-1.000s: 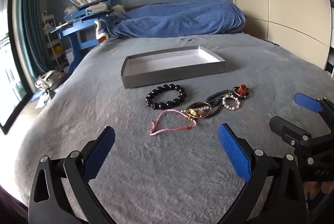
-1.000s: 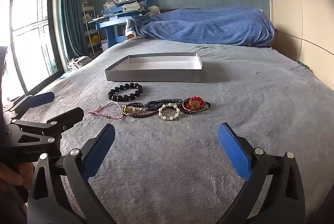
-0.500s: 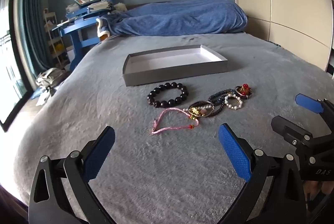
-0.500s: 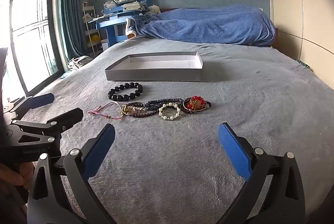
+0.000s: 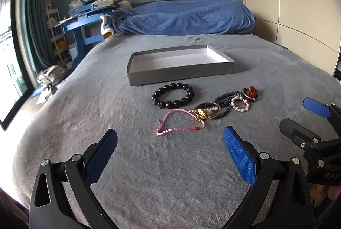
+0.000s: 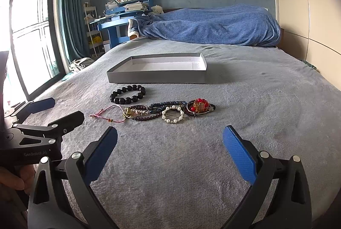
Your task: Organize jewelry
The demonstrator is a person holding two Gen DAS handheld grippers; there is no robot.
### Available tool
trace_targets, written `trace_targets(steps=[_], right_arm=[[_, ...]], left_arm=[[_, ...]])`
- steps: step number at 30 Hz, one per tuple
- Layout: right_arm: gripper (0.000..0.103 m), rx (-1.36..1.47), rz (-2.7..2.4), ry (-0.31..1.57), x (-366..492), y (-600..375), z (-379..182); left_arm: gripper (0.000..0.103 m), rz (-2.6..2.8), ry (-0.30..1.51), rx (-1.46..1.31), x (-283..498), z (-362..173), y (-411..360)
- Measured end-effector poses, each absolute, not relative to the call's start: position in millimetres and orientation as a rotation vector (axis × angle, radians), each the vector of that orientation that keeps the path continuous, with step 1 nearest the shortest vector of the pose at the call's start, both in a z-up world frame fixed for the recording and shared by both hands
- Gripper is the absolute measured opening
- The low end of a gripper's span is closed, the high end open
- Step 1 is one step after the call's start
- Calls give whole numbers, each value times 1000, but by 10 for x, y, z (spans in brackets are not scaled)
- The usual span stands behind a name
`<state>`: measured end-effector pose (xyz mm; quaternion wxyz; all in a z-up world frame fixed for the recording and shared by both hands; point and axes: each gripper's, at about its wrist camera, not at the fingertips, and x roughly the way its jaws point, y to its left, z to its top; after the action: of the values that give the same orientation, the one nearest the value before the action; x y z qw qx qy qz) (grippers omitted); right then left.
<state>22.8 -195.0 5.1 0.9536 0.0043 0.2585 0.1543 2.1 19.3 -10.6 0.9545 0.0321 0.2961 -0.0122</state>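
Both wrist cameras sit low over the grey bed (image 5: 170, 175), facing its far end. The left wrist view looks from the left, the right from the right, apparently level; both share the jewelry cluster (image 6: 162, 110) and tray (image 5: 181, 73).

The bed cover (image 5: 106, 101) looks like soft, matt grey fleece. The tray (image 5: 181, 74), at twelve o'clock from the jewelry, seems matt grey cardboard, white inside. The black bead bracelet (image 5: 173, 95) is glossy; the pink cord (image 5: 177, 120) is woven thread. The fingers (image 5: 238, 156) carry dimpled blue rubbery pads.
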Motion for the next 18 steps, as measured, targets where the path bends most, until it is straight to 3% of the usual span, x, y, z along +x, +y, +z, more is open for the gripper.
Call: trace_targets(steps=[18], right_arm=[[98, 10, 315, 527, 246, -1946, 40]], left_arm=[[98, -18, 631, 63, 68, -75, 156]])
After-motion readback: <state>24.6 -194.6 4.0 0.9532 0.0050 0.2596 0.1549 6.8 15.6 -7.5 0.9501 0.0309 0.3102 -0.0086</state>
